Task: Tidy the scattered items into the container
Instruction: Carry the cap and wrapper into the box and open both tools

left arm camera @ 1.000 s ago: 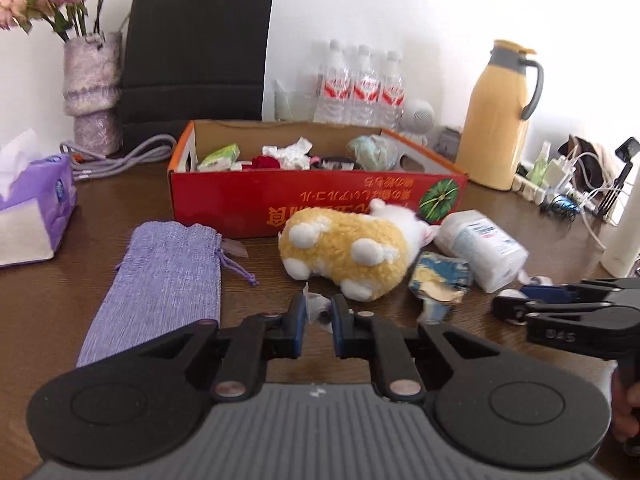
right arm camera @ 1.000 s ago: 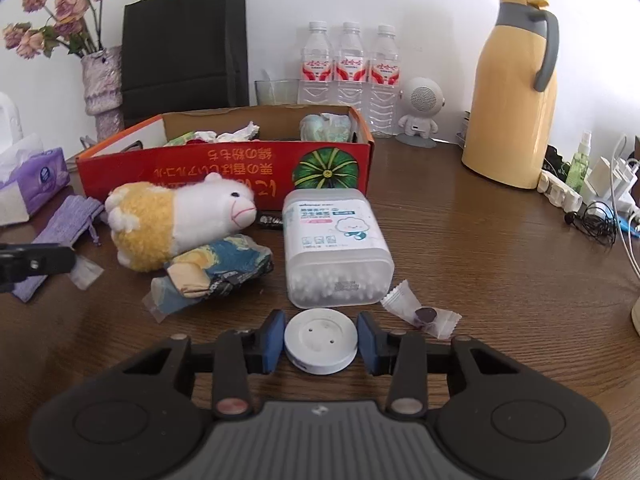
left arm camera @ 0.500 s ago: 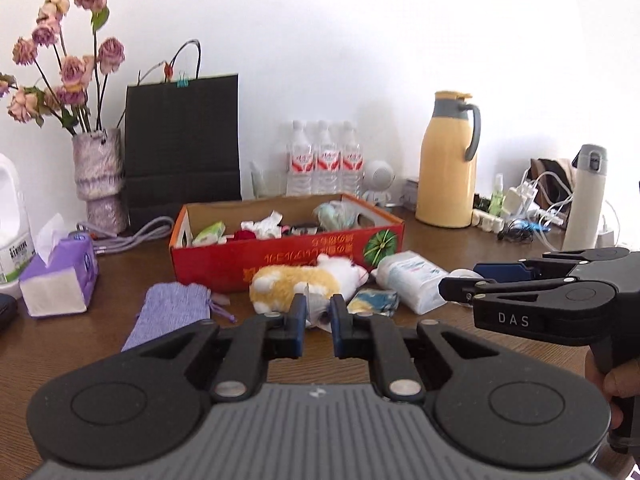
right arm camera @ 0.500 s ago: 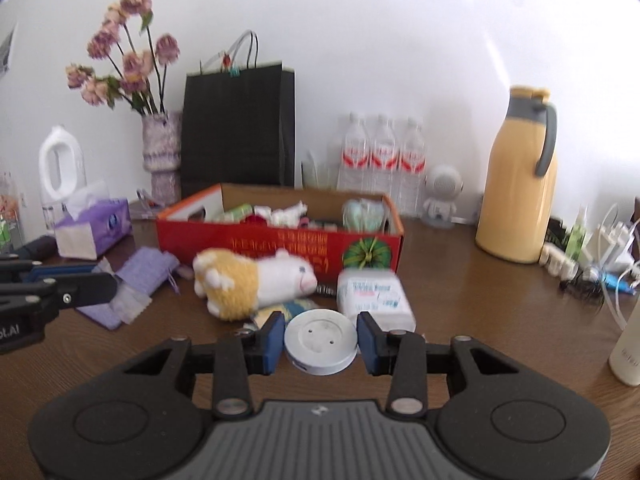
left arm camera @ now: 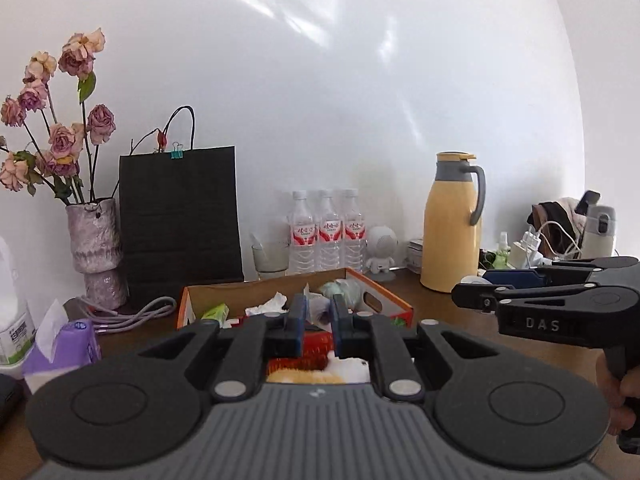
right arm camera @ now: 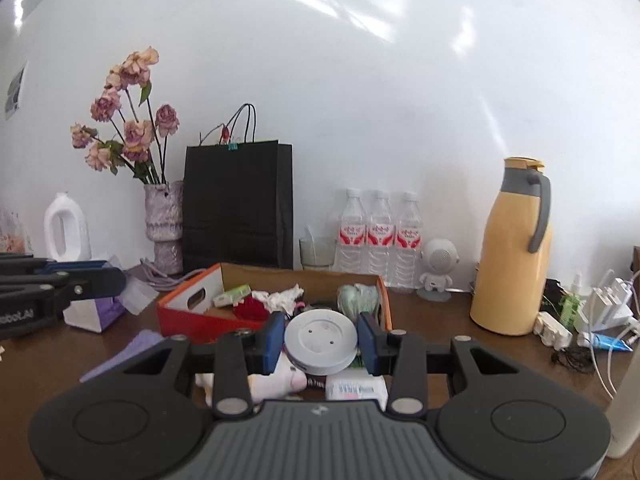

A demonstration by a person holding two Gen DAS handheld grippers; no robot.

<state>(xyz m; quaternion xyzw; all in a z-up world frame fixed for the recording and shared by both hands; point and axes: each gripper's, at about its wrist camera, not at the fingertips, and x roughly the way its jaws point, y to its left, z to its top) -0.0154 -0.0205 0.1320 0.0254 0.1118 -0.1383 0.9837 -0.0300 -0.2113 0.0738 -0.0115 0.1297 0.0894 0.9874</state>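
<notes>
Carrying two items toward the red box (right arm camera: 208,322): right gripper (right arm camera: 321,344) pinches white disc (right arm camera: 320,340), left gripper (left arm camera: 316,322) pinches clear wrapper (left arm camera: 318,312) — plush (right arm camera: 276,380), swab tub (right arm camera: 356,390), purple pouch (right arm camera: 124,354) remain in front of it.

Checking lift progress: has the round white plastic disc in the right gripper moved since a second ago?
Yes. The round white plastic disc has risen off the table, now level with the red cardboard box rim.

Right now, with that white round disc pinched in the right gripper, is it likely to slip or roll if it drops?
The white disc looks like smooth, rigid plastic, so the right gripper, pinching only its rim, may let it slip. It looks thin, probably light. Dropped on edge it could roll; flat, it should settle in the red box.
</notes>
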